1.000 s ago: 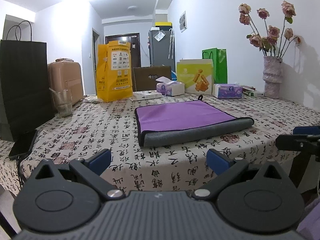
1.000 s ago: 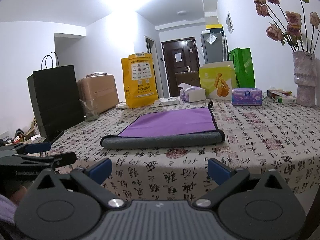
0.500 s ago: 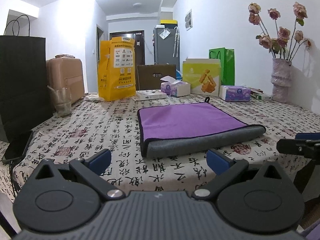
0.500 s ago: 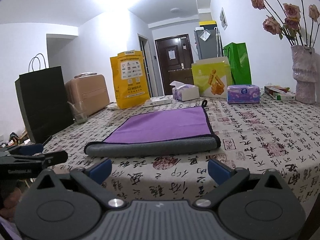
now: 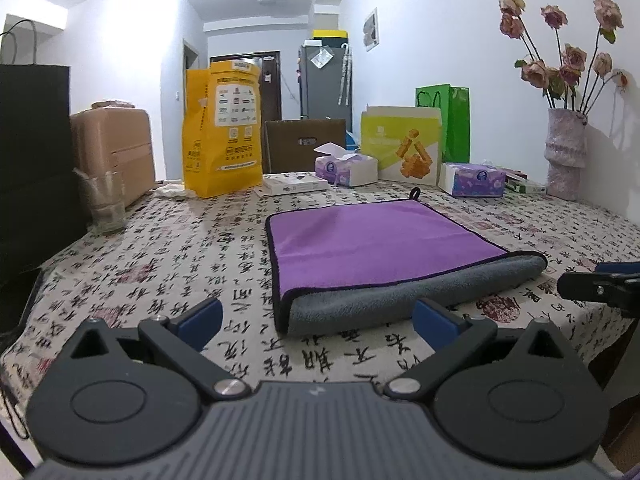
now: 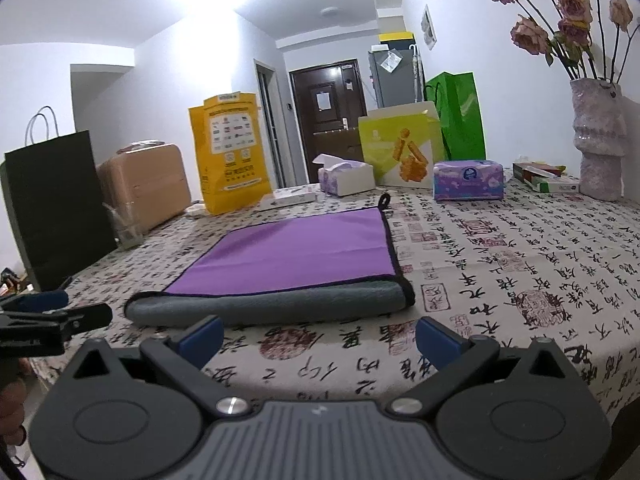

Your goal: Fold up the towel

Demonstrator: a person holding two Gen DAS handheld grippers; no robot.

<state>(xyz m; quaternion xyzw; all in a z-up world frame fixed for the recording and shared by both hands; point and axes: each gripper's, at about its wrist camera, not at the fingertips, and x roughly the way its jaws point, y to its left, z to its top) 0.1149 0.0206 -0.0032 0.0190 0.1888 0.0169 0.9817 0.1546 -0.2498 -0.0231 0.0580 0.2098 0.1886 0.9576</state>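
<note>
A towel (image 5: 372, 244), purple on top and grey underneath, lies folded on the patterned tablecloth (image 5: 180, 264), with its rolled grey fold edge nearest me. It also shows in the right wrist view (image 6: 296, 256). My left gripper (image 5: 318, 320) is open and empty, just short of the fold's left end. My right gripper (image 6: 318, 338) is open and empty, just short of the fold's right half. Each gripper shows at the edge of the other's view: right gripper (image 5: 600, 286), left gripper (image 6: 52, 320).
At the back stand a yellow bag (image 5: 222, 132), tissue boxes (image 5: 346, 168), a green-yellow box (image 5: 400, 144), a green bag (image 5: 448, 120) and a vase of flowers (image 5: 566, 152). A glass (image 5: 102, 204), a black bag (image 5: 32, 152) and a suitcase (image 5: 116, 148) are on the left.
Both grippers have moved forward over the table edge, closer to the towel's grey fold. The towel has not moved. Both stay open.
</note>
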